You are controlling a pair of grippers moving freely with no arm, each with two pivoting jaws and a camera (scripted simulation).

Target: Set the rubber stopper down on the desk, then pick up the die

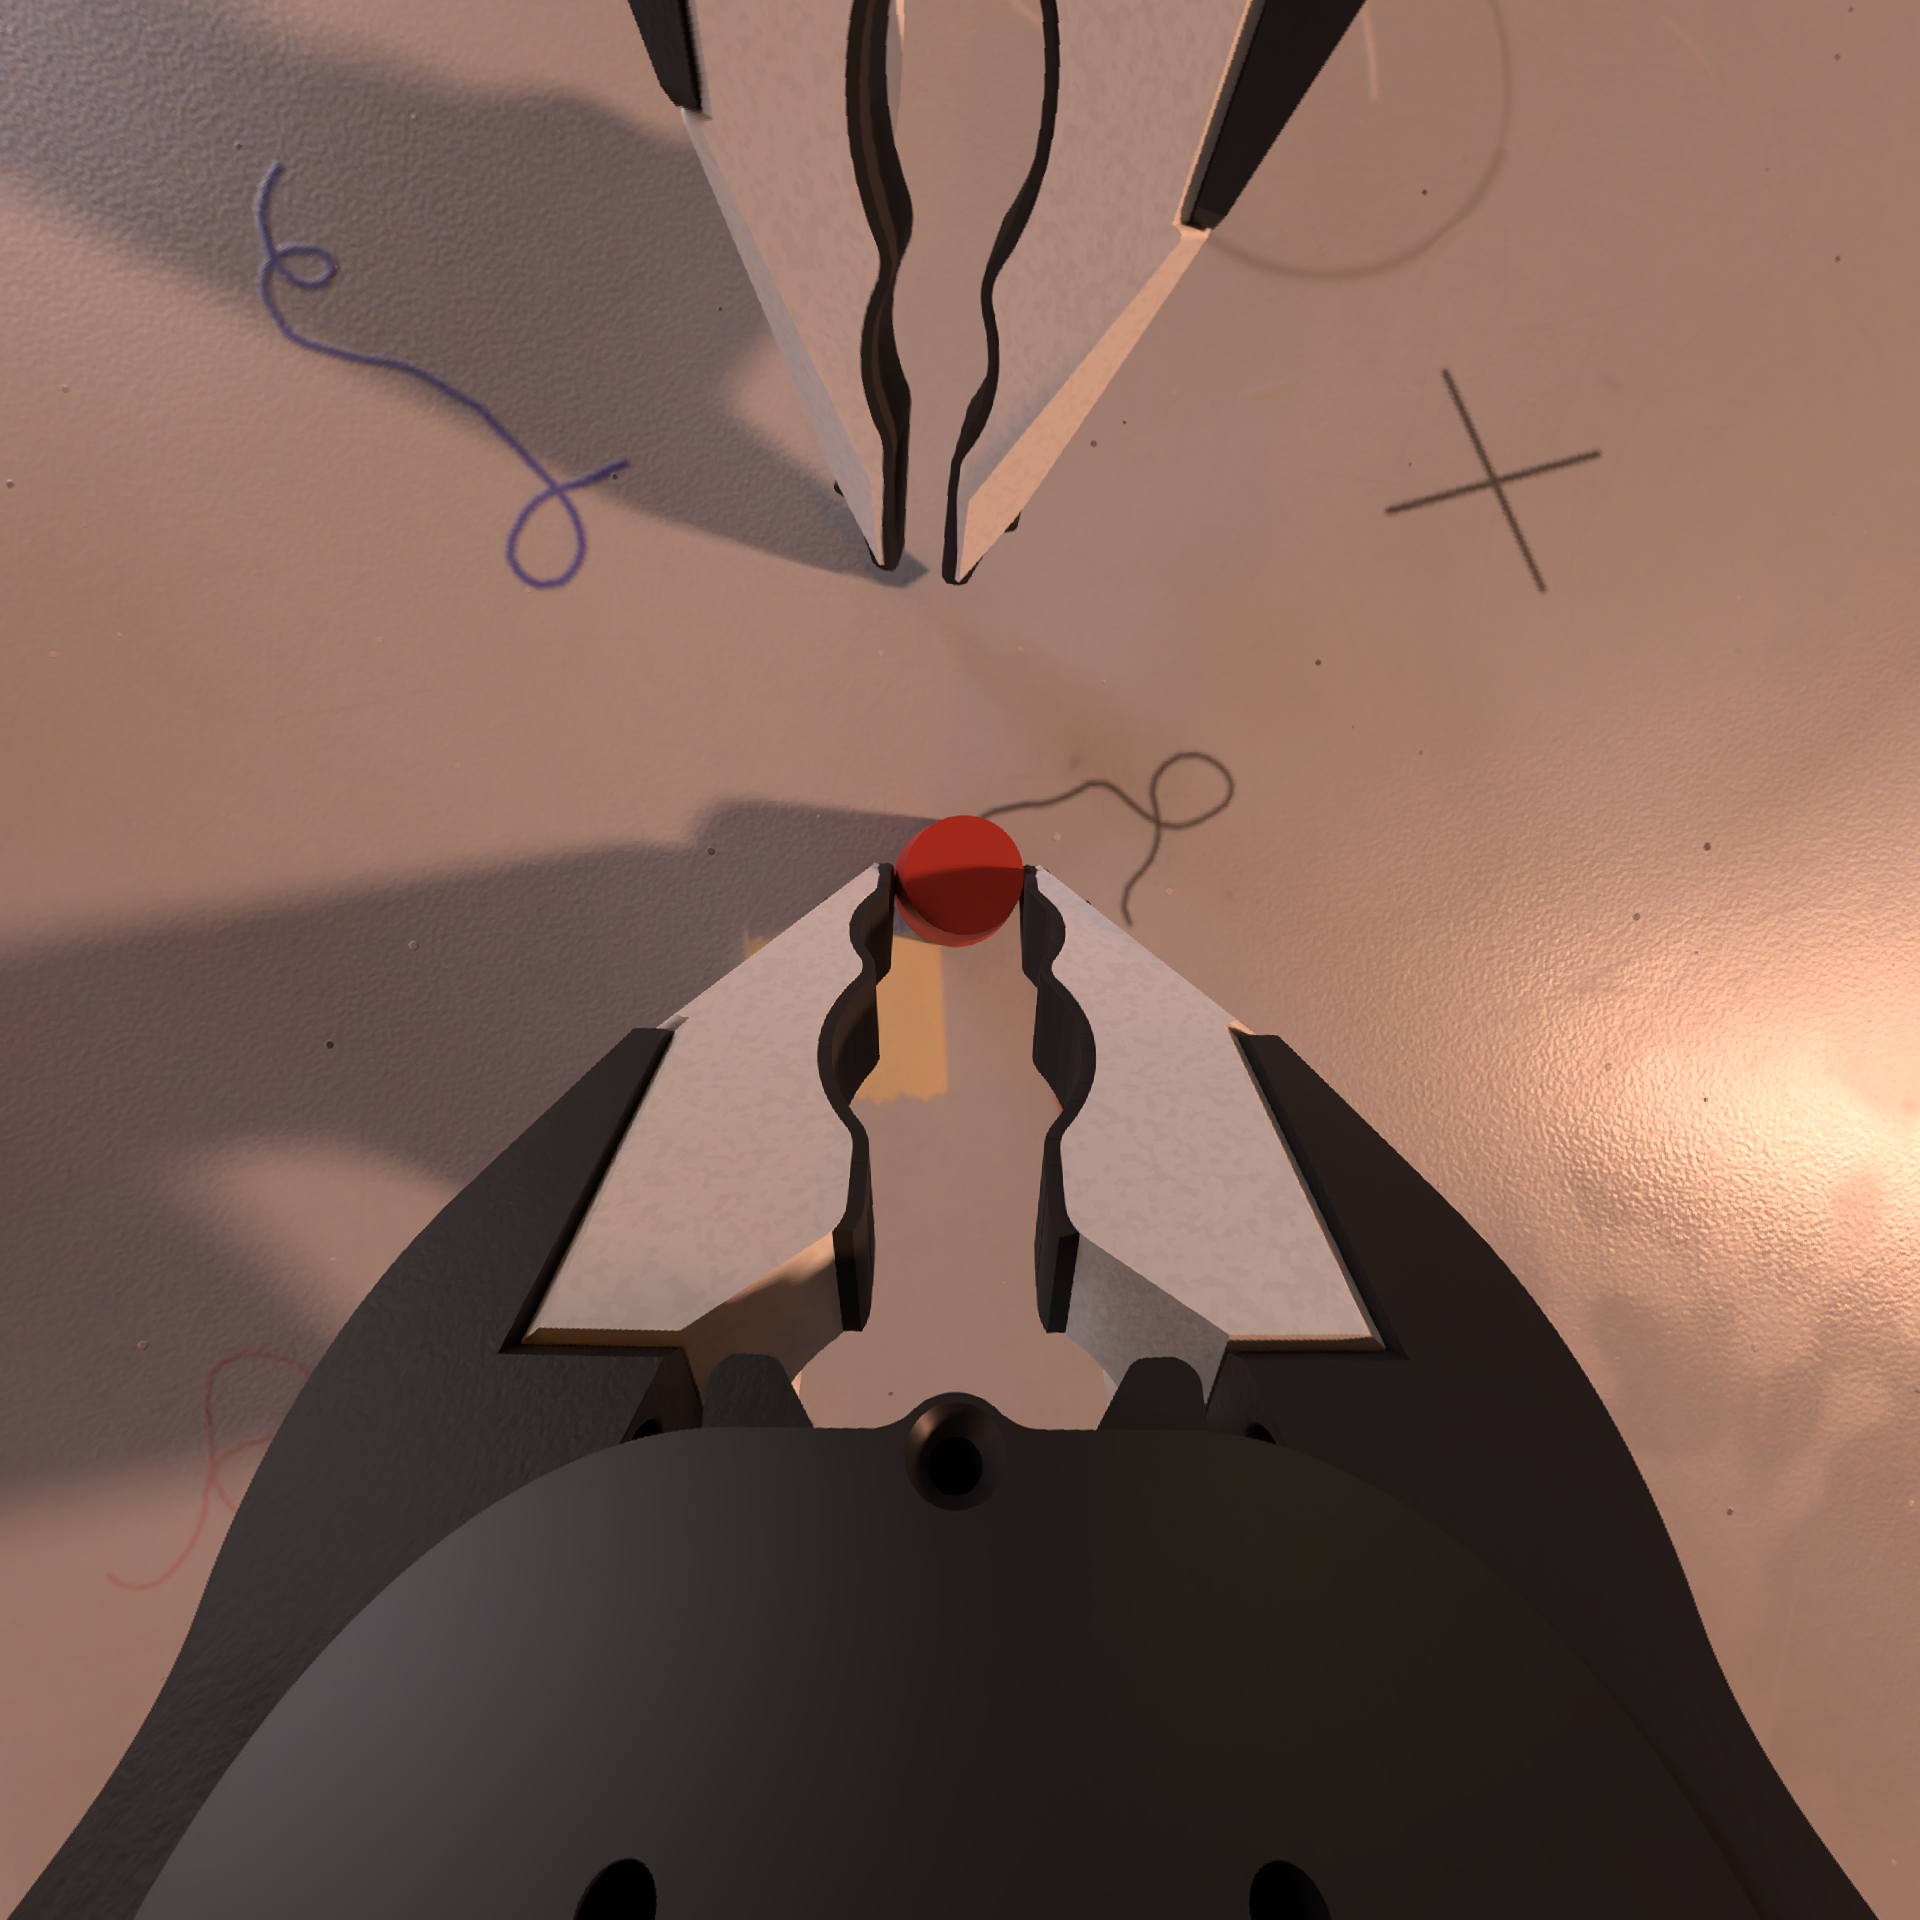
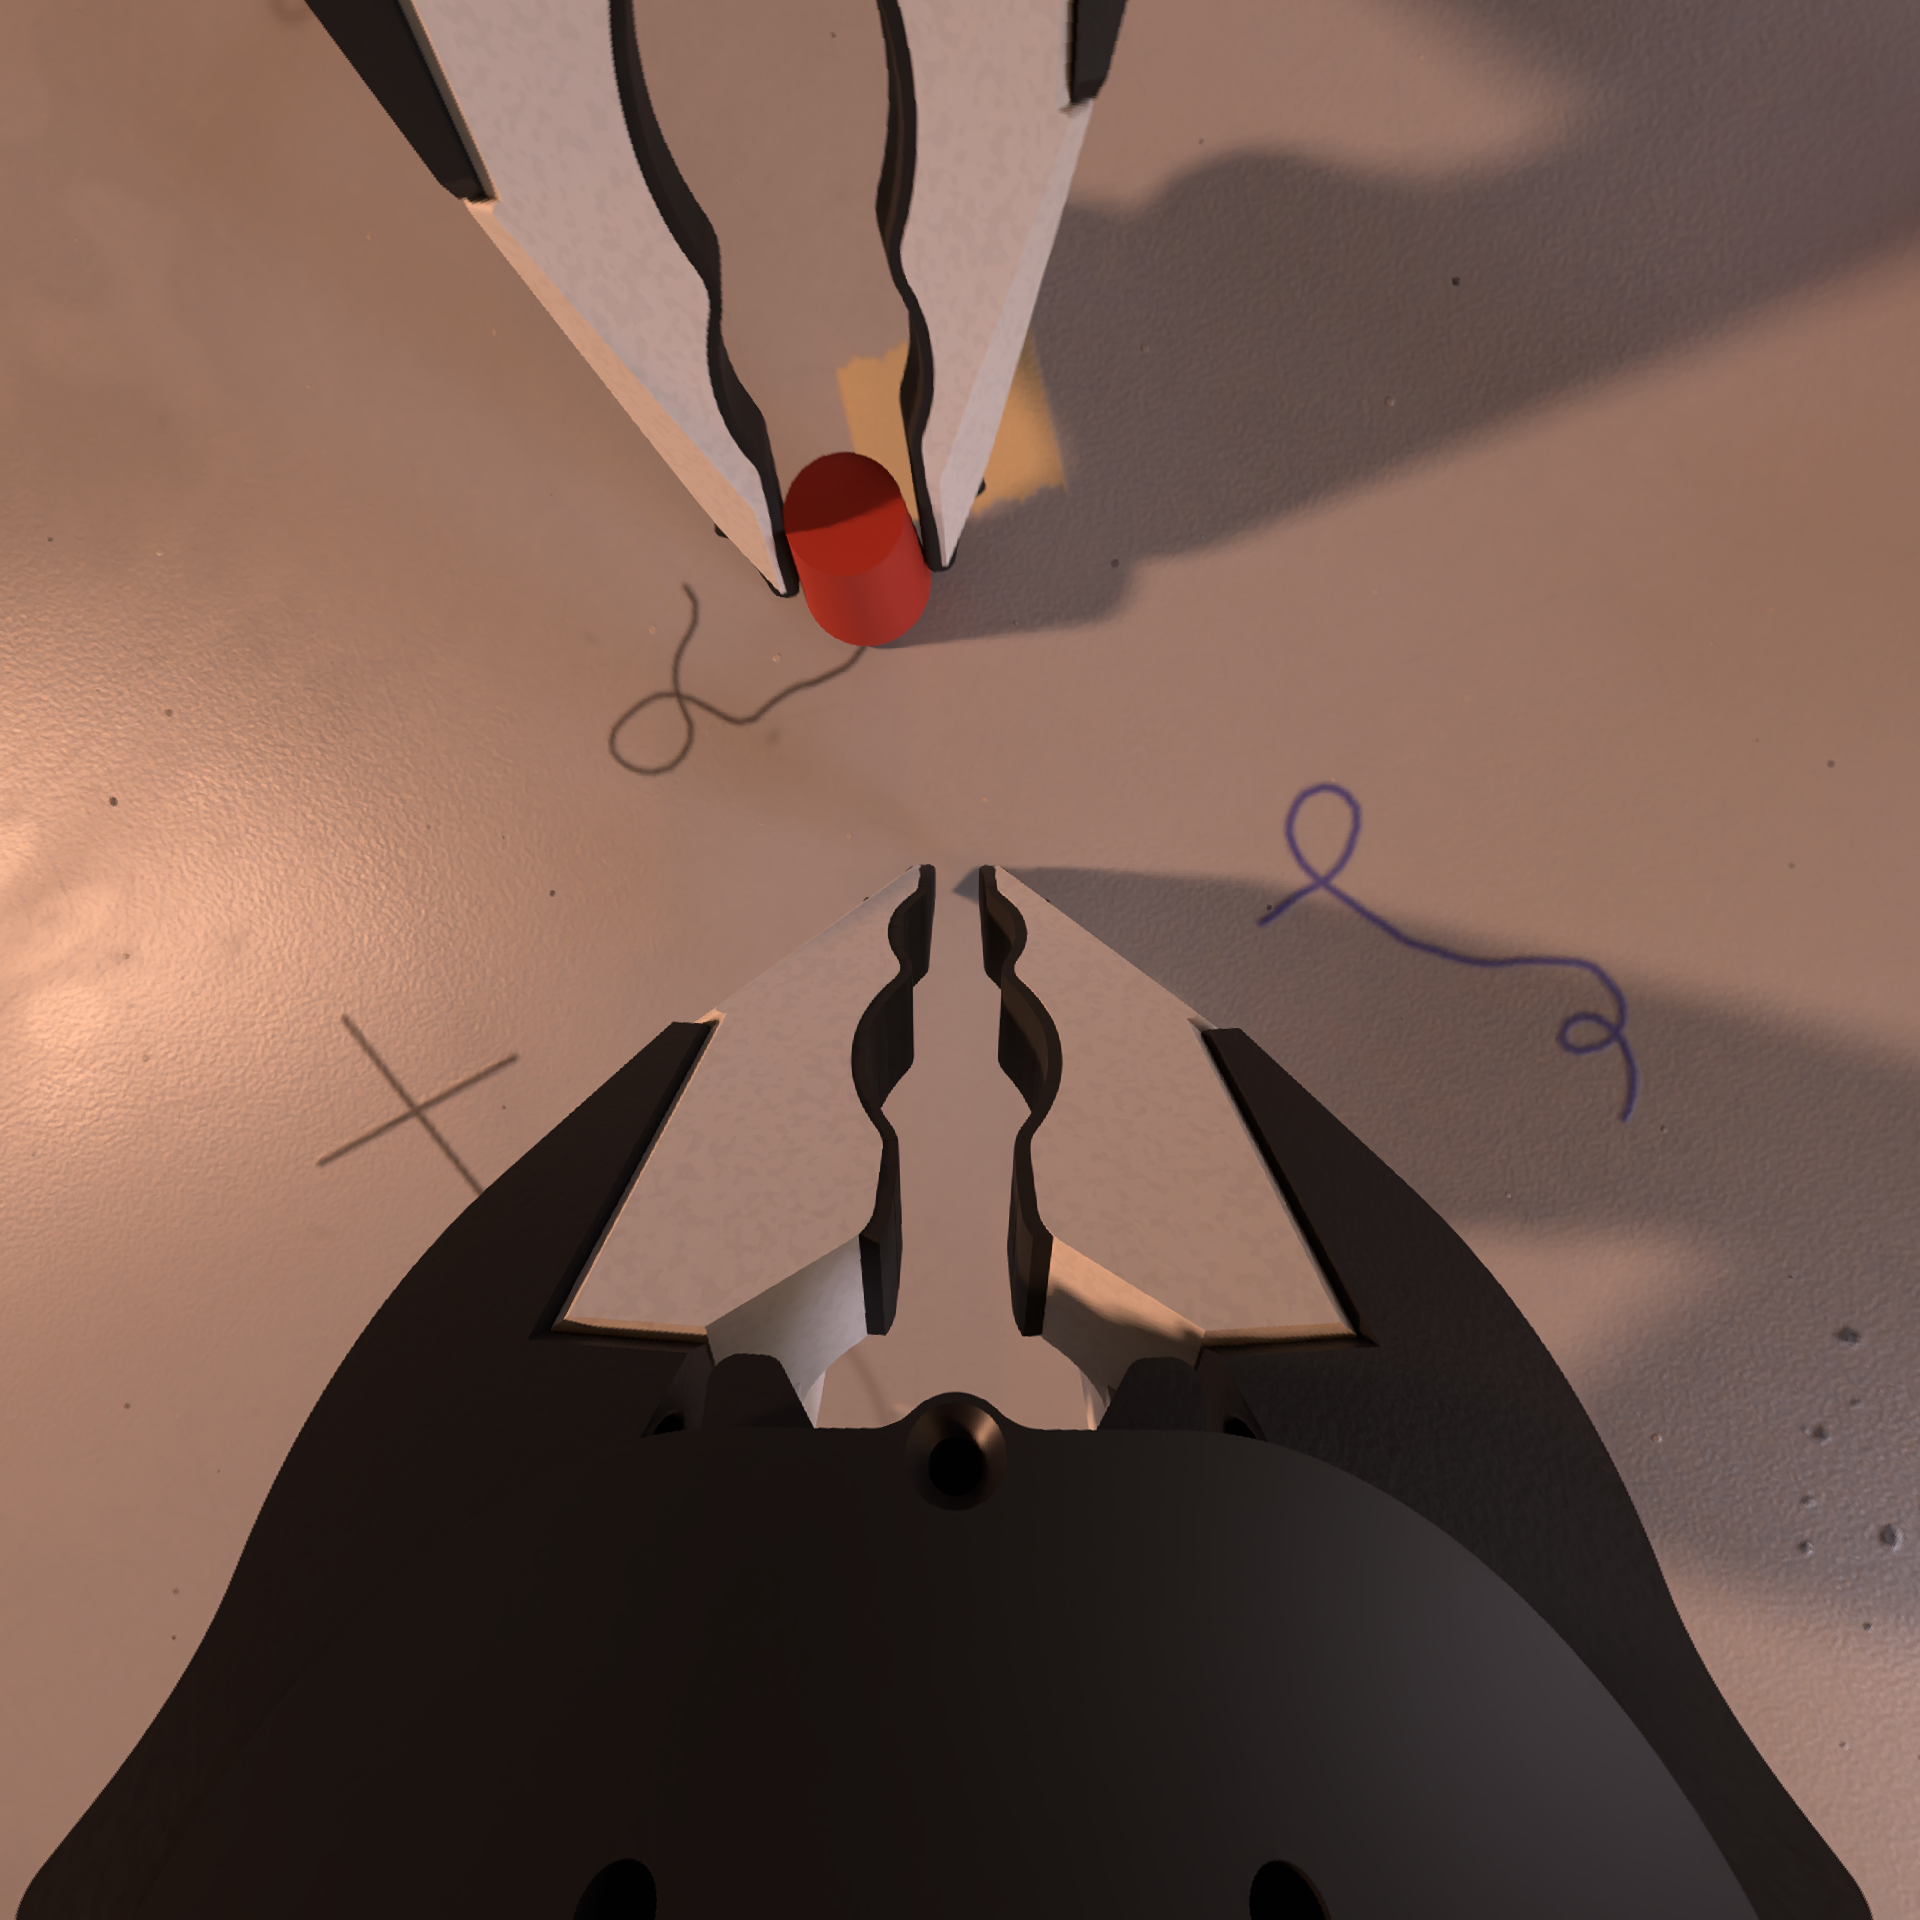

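A red rubber stopper [image 1: 958, 883] is pinched between the fingertips of my left gripper [image 1: 958, 878]. In the right wrist view the stopper [image 2: 857, 561] points down from the left gripper [image 2: 862, 577], with its lower end at or just above the beige desk [image 2: 312, 520]. I cannot tell whether it touches. My right gripper [image 2: 956, 873] faces the left one across a short gap, its jaws nearly together and empty. It also shows in the left wrist view [image 1: 923, 569]. No die is in view.
An orange tape patch [image 2: 1029, 436] lies on the desk under the left gripper. A dark thread [image 2: 707, 707] curls beside the stopper. A blue thread [image 2: 1455, 956], a drawn cross [image 2: 416, 1107] and a faint pink thread [image 1: 218, 1455] lie farther off.
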